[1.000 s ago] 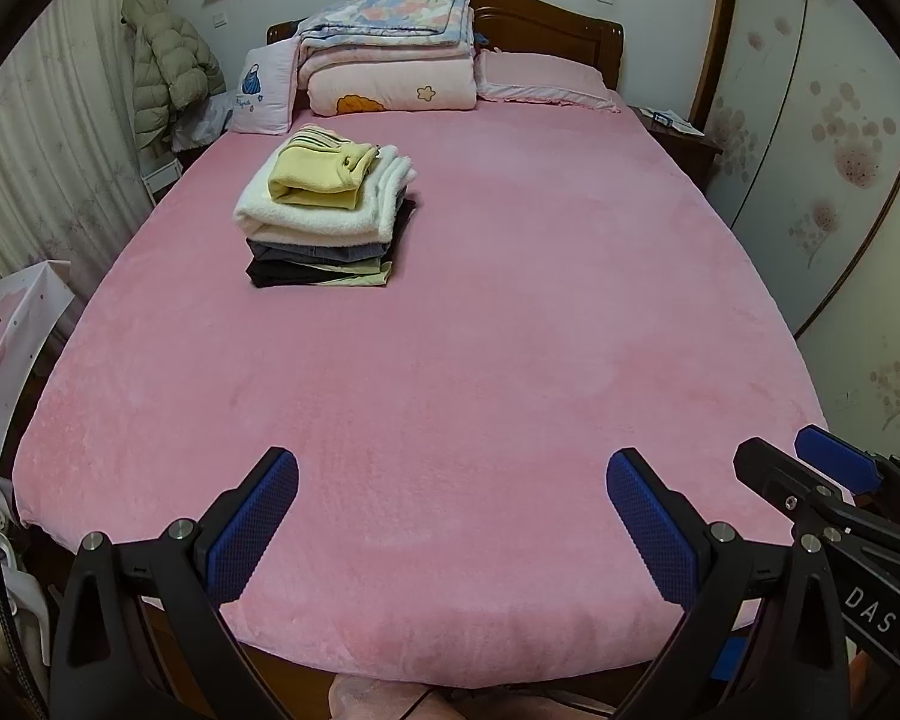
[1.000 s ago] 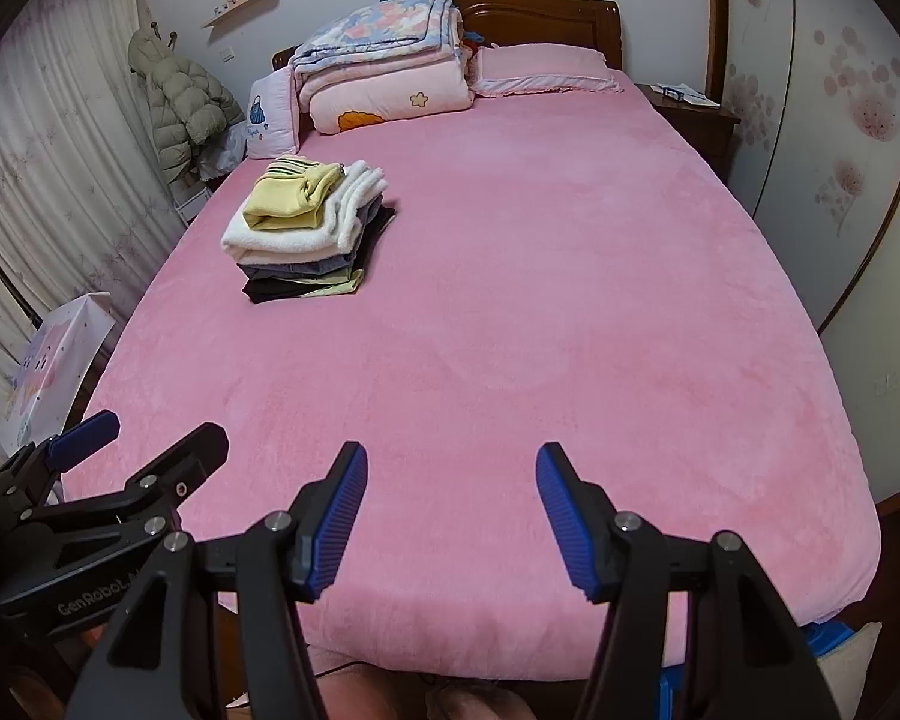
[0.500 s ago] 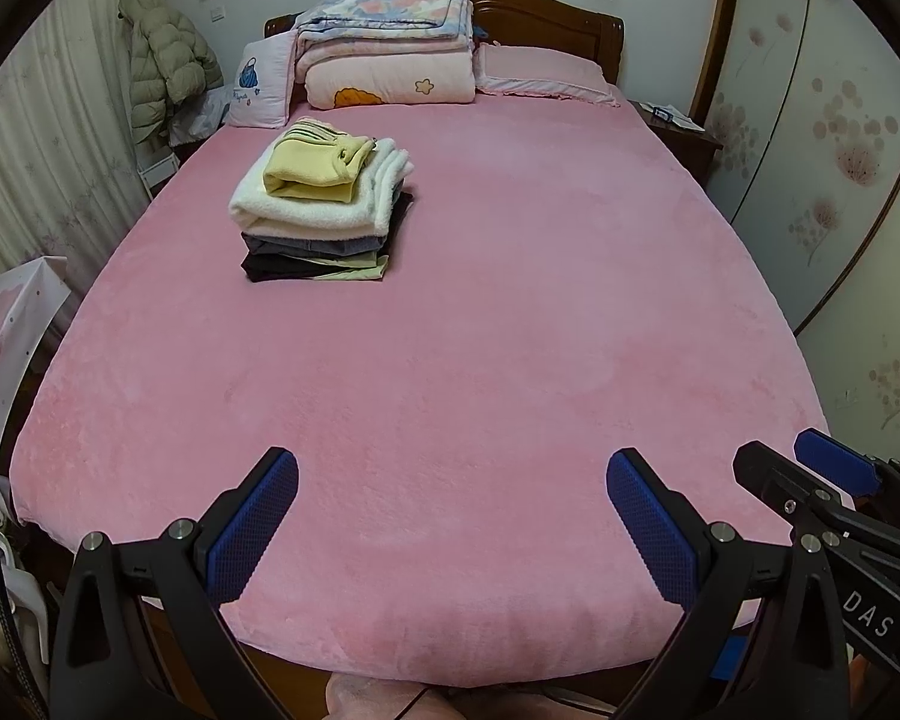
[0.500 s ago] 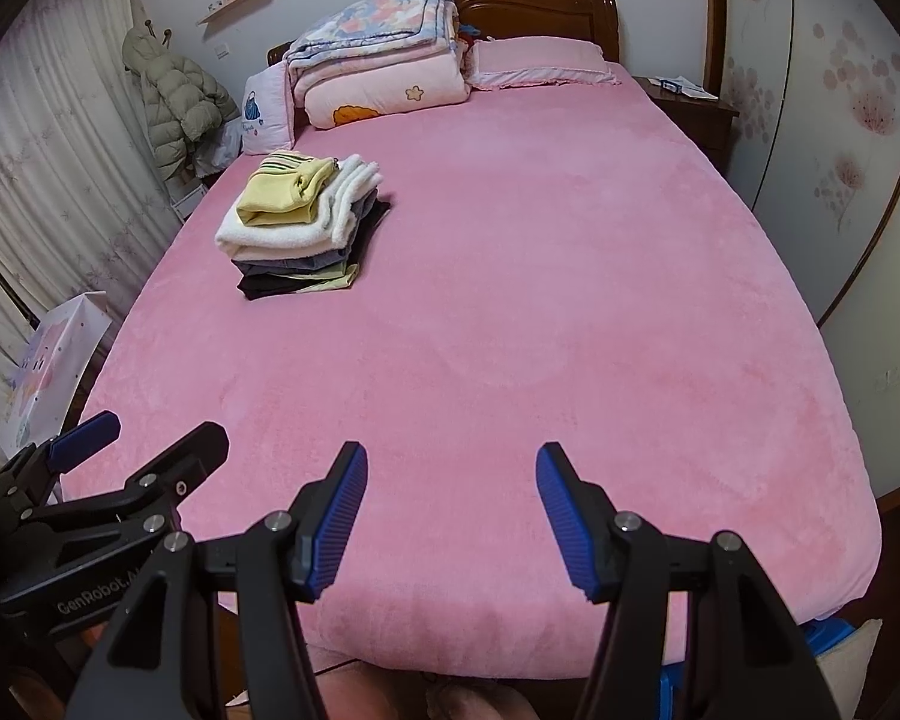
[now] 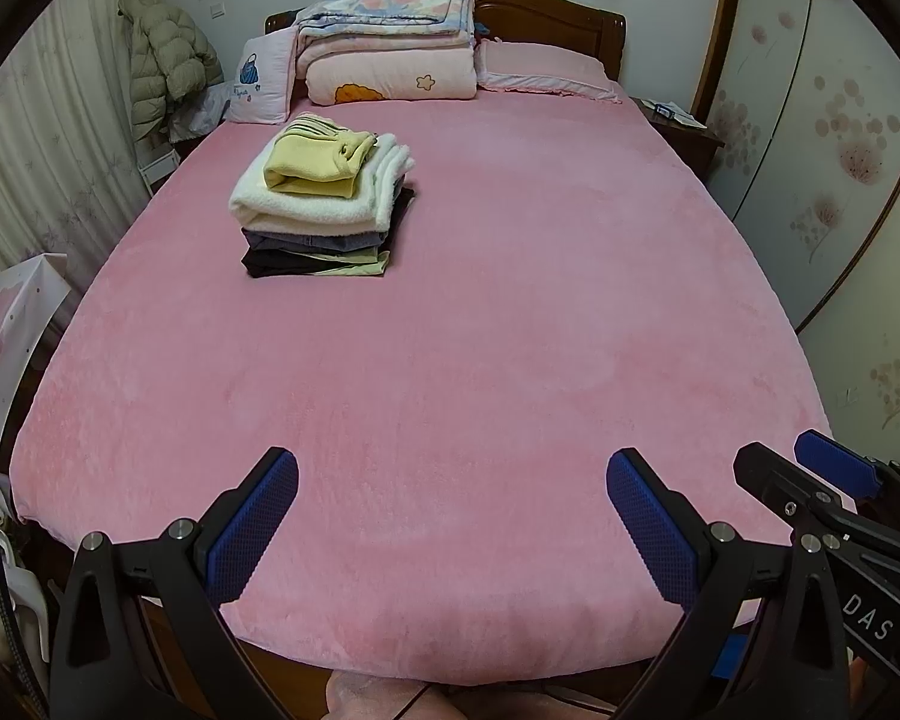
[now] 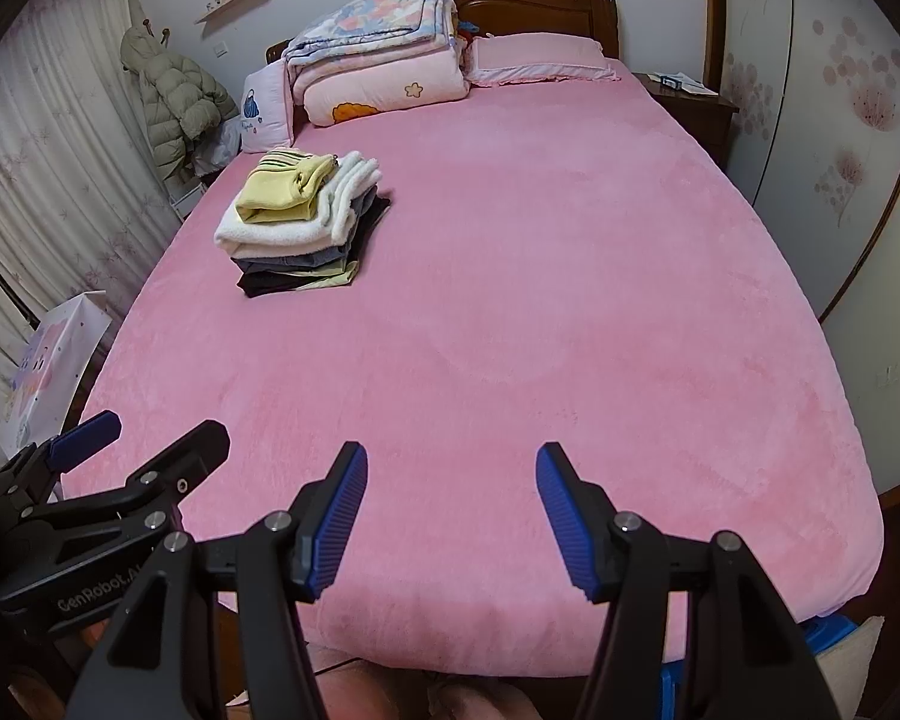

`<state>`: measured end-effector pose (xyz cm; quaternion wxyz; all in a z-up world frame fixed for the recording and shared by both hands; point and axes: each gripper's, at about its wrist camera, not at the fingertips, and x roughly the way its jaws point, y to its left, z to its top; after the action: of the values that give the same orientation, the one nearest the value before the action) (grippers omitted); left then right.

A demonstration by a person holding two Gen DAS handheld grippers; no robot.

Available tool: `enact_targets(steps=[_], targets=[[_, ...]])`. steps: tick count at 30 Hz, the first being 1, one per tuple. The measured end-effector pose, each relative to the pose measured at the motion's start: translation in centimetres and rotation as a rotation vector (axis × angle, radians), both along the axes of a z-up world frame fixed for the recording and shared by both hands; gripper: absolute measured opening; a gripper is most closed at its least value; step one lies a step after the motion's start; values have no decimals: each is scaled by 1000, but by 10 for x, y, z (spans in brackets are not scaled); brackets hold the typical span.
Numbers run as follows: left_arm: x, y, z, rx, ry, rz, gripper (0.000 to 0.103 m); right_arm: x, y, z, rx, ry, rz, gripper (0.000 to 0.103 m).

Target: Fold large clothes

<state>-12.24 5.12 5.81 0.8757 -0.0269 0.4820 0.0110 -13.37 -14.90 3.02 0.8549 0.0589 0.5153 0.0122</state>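
A stack of folded clothes [image 5: 324, 204], yellow on top, then white, grey and black, sits on the far left of the pink bed [image 5: 480, 360]; it also shows in the right wrist view [image 6: 300, 222]. My left gripper [image 5: 453, 516] is open and empty above the bed's near edge. My right gripper [image 6: 450, 516] is open and empty, also over the near edge. Each gripper shows in the other's view, the right one [image 5: 834, 492] at the right, the left one [image 6: 114, 480] at the left. No unfolded garment lies on the bed.
Folded quilts [image 5: 390, 48] and pillows [image 5: 540, 72] lie at the wooden headboard. A coat [image 5: 162, 54] hangs on the left by the curtains. A nightstand [image 5: 678, 126] stands at the right, with wardrobe doors [image 5: 840, 150] along the right wall. A white bag [image 5: 6, 324] stands by the bed's left side.
Both views have shifted slightly; the stack of clothes sits a little higher in frame. Both grippers stay open and empty.
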Motion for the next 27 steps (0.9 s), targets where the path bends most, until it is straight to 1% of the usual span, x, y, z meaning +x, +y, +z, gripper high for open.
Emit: enact_targets(steps=[27], targets=[[-2, 3, -3, -7, 11, -3, 102, 1, -5, -6, 4, 12, 0, 59]])
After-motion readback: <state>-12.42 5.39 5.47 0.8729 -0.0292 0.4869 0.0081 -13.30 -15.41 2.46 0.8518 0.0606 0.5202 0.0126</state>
